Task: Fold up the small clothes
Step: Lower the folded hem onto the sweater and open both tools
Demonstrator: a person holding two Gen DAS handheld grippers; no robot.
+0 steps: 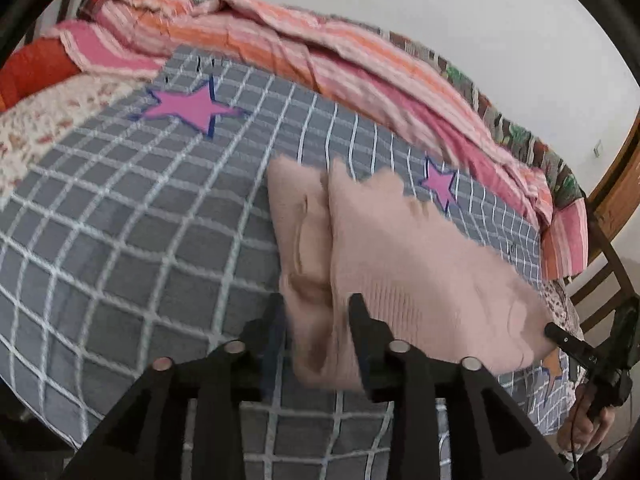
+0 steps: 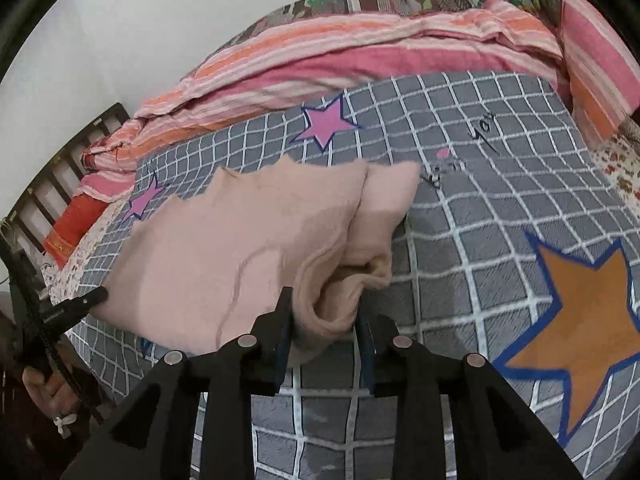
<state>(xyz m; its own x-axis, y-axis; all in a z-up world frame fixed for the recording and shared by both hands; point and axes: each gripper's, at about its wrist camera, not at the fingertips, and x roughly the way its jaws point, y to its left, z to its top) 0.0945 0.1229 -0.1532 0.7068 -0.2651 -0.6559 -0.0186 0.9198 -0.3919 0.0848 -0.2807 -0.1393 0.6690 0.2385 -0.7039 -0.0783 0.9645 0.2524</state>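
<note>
The left tool (image 1: pixel 316 310) has its jaws apart, with a thick fold of the pink knitted garment (image 1: pixel 400 248) bunched loosely between them, not squeezed flat. The right tool (image 2: pixel 324 304) is the same: its jaws stand open around a rolled hem of the garment. The garment stretches from one tool to the other over the grey checked bedcover (image 1: pixel 140 220), near the bed's front edge, and its far edge is blurred. Black lettering (image 2: pixel 484 132) is printed on the cover beyond the garment, toward the back edge, and is too smeared to read. In the left wrist view a small white mark on the side of the right tool cannot be read either. Only the right wrist view shows the large orange star (image 2: pixel 580 320) with a blue outline printed toward the front edge, the dark slatted bed end (image 2: pixel 60 168), and the left hand (image 2: pixel 48 392), with a ring, gripping its tool's handle. Only the left wrist view shows a wooden frame (image 1: pixel 608 272) past the bed's right-hand end and the right hand (image 1: pixel 580 424) low at the edge. Both views show pink stars (image 1: pixel 188 108) on the cover, a pink and orange striped quilt (image 1: pixel 280 40) heaped along the back edge against the white wall, a red cushion (image 1: pixel 36 68), and a floral sheet (image 1: pixel 40 120) beside the cover.
</note>
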